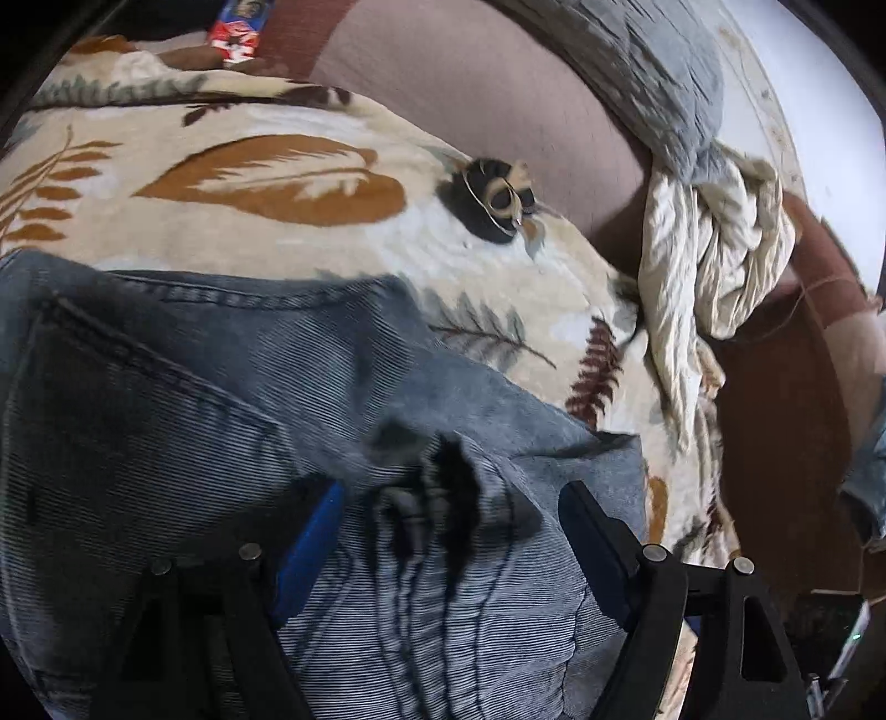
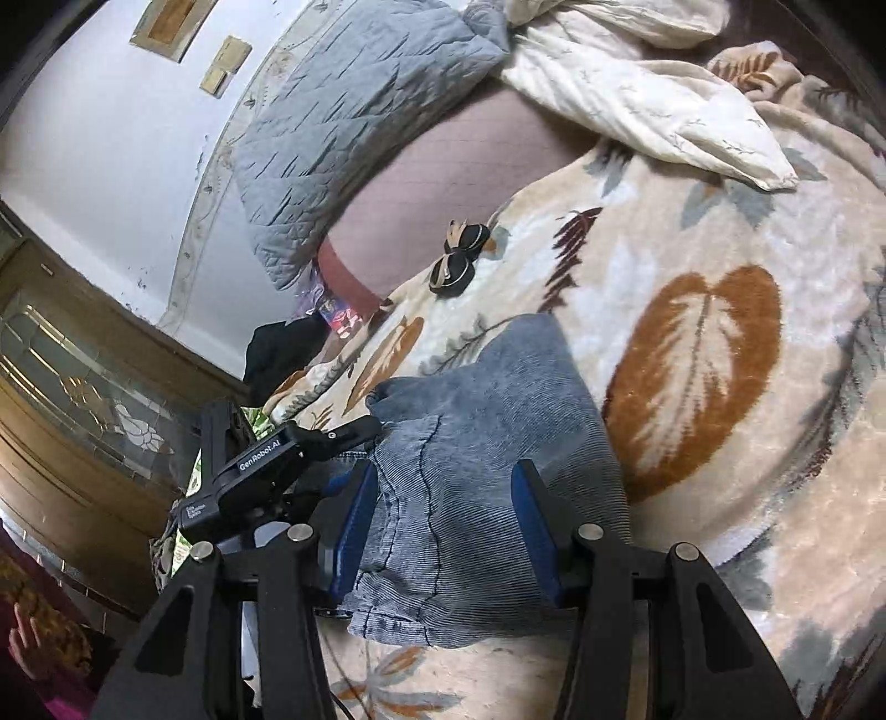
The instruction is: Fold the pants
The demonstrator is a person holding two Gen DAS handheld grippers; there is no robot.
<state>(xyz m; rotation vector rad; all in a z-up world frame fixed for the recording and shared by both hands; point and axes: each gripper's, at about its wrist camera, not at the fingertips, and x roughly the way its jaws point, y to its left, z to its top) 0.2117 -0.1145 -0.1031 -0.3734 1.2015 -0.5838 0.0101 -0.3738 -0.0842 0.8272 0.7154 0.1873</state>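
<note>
Pants (image 2: 476, 443) on leaf blanket (image 2: 720, 277), hair clips (image 2: 459, 257) beyond

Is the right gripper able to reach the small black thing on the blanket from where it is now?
Probably yes. The black thing lies uncovered on the blanket, beyond the jeans under the open right gripper; nothing blocks the way.

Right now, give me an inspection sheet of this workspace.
Surface: leaf-print blanket over a bed.
Job's things: jeans lying bunched on the blanket.
Clutter: black hair clips; cream cloth; grey quilt; printed packet.
Grippers: left gripper open, denim between its fingers; right gripper open astride the jeans.
Cables: nothing seen.
Surroundings: white wall; wooden glass-front cabinet.
</note>
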